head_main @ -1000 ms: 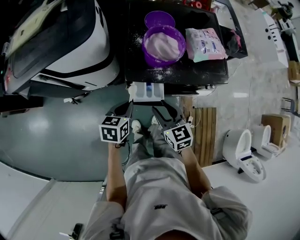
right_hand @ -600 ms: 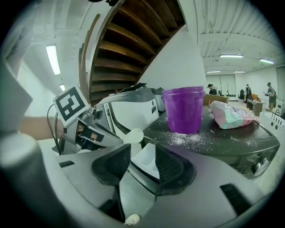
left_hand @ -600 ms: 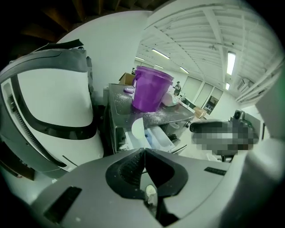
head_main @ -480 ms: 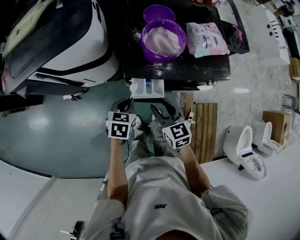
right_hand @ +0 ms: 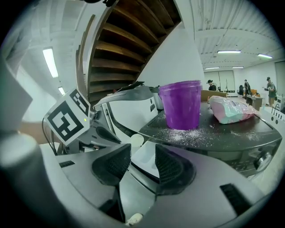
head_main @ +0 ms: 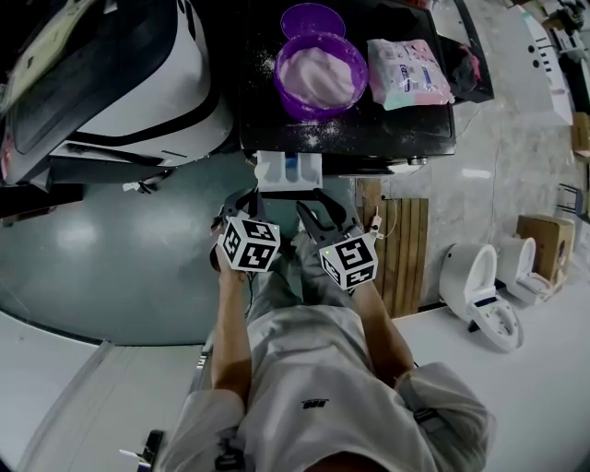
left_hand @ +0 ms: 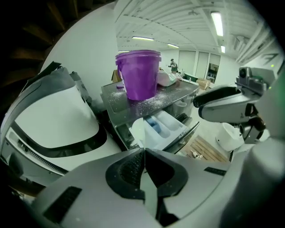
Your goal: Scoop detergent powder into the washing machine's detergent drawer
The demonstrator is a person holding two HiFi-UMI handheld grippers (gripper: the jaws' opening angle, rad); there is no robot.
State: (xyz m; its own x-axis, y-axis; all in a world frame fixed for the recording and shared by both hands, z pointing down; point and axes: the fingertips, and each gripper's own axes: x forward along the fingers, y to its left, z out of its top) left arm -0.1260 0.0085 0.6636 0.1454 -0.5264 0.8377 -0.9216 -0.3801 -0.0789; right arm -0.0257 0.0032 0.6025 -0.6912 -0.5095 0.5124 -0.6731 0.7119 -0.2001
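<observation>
**Both grippers below the open drawer, no scoop found**

- Washing machine top (head_main: pixel 406 129) carries everything. The detergent drawer (head_main: pixel 269 175) is pulled out at its front edge, just ahead of both grippers.
- Tub (left_hand: pixel 138 78): purple plastic, probably stiff and smooth-walled. It's open, with its lid (head_main: pixel 313 18) lying behind it. It's only moderately heavy, I'd guess, so take it by the rim or wall if it needs moving.
- Powder (head_main: pixel 321 74): fills the tub. It's loose, light and spills easily, and grains (right_hand: pixel 187 133) are already scattered around the base. Carry any scoopful level.
- Bag (head_main: pixel 410 72): soft pouch to the right of the tub, not touching it.
- Left gripper (left_hand: pixel 143 152): jaws pressed together, nothing between them.
- Right gripper (right_hand: pixel 143 153): jaws apart and empty, with the drawer showing through the gap.

Unclear:
- No scoop shows in any view.
- Pale round thing (left_hand: pixel 137 130) at the drawer's left corner could be a cup or part of the drawer. Can't tell which.
- Which drawer compartment takes the powder isn't legible. I can only make out a blue insert in the middle.
- The machine front is hidden.
</observation>
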